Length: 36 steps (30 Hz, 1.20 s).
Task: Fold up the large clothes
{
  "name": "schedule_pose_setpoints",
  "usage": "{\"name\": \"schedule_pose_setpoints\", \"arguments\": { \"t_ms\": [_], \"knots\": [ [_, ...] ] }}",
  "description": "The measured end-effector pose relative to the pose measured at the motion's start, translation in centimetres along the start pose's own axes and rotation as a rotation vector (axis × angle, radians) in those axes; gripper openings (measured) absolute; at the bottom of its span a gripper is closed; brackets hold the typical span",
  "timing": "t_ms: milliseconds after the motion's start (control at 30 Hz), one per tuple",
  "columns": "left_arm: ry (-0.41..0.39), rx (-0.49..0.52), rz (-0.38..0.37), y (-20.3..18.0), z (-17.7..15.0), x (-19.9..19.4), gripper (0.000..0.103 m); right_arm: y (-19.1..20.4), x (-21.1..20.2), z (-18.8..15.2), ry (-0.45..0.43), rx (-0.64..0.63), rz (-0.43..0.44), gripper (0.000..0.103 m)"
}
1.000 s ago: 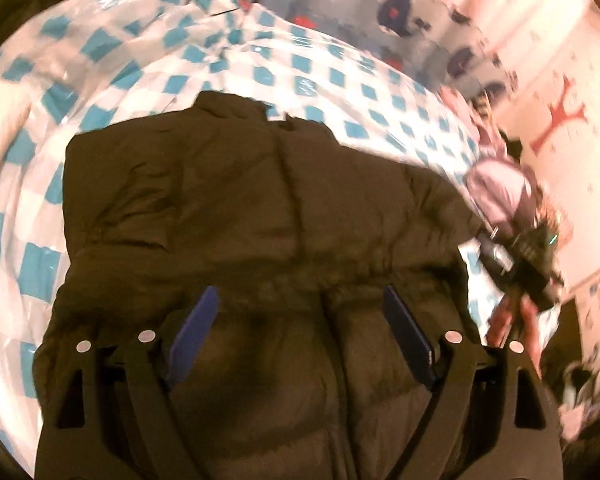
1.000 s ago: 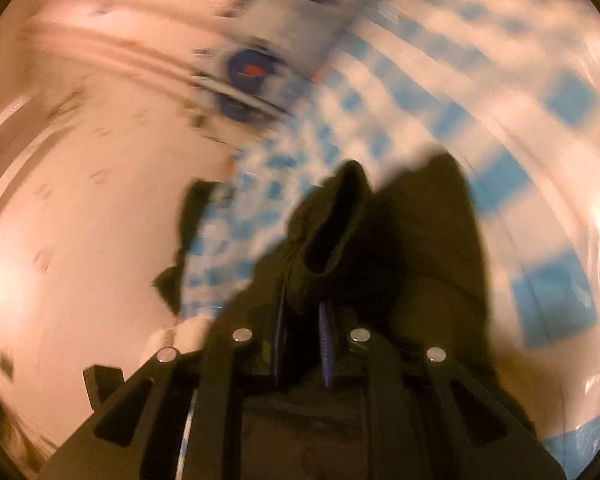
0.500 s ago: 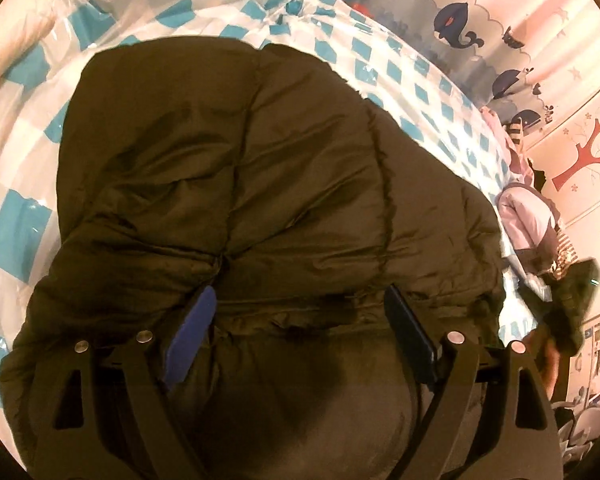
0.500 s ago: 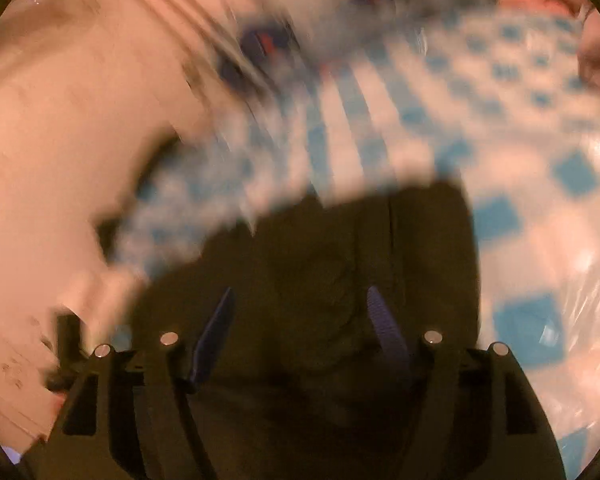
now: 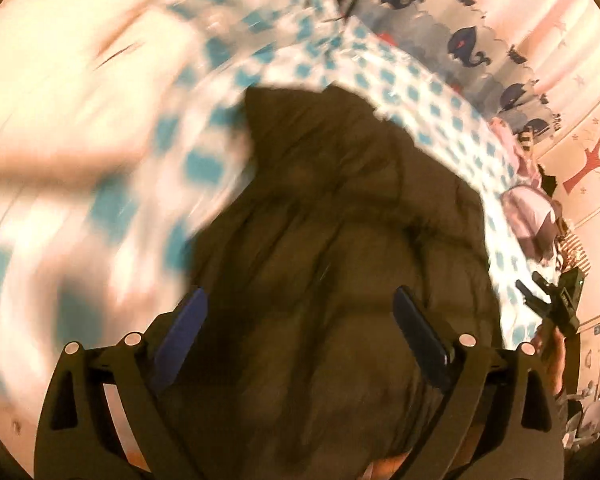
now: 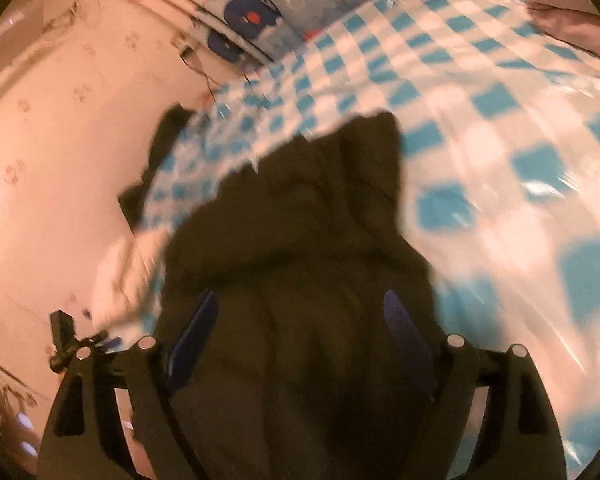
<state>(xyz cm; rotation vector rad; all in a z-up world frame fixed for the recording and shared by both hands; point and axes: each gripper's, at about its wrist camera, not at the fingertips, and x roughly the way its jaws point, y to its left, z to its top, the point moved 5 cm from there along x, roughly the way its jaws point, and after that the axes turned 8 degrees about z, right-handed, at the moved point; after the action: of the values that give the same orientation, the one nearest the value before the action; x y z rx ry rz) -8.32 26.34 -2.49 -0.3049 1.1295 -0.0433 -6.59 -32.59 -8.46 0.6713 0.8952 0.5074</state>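
One dark olive-brown padded jacket (image 5: 340,248) is lying bunched on a glossy blue-and-white checked cover (image 5: 432,92) spread over a bed, and its far edge is ending well short of the cover's far border, leaving a broad band of checks showing beyond it. In the right wrist view, checked cover (image 6: 500,128) is stretching out wide to the right of the jacket (image 6: 300,248), while to the left the pink wall (image 6: 60,152) is sitting close beside the bed edge. A whale-printed fabric panel (image 5: 472,48) is running along the far side of the bed. Two grippers are in play. The left gripper (image 5: 300,320) is hovering low over the jacket, pointing along it, its two blue-padded fingers (image 5: 180,332) standing wide apart with nothing pinched between them. The right gripper (image 6: 300,320) is posed the same way, fingers (image 6: 400,320) spread wide above the jacket's folds, gripping nothing. Both views are blurring at the edges.
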Motion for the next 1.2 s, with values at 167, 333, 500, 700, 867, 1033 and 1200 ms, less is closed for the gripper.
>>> {"name": "schedule_pose_setpoints", "arguments": {
  "t_ms": [167,333,500,700,867,1033,1200],
  "knots": [
    [0.067,-0.032,0.011,4.2,-7.1,-1.4,0.090,-1.7,-3.7,-5.7,0.120,0.070,-0.011,0.082],
    [0.064,-0.082,-0.006,6.1,-11.2,-1.8,0.090,-1.9,-5.2,-9.8,0.206,0.140,0.010,0.084],
    [0.086,-0.132,-0.028,7.4,-13.5,-1.1,0.090,-1.4,-5.6,-13.2,0.276,0.160,0.008,0.086],
    [0.141,-0.230,-0.083,9.0,-15.9,0.9,0.090,-2.0,-5.0,-16.9,0.358,0.236,0.002,0.087],
    [0.212,-0.261,-0.118,8.5,-17.4,3.3,0.090,-3.2,-4.0,-19.9,0.424,0.321,0.014,0.087],
    [0.243,-0.229,-0.105,7.1,-17.3,4.3,0.090,-4.1,-2.8,-20.9,0.440,0.375,0.059,0.087],
    [0.228,-0.262,-0.053,7.9,-17.1,3.6,0.090,-3.7,-2.2,-20.6,0.448,0.363,0.081,0.087]
  ]
}}
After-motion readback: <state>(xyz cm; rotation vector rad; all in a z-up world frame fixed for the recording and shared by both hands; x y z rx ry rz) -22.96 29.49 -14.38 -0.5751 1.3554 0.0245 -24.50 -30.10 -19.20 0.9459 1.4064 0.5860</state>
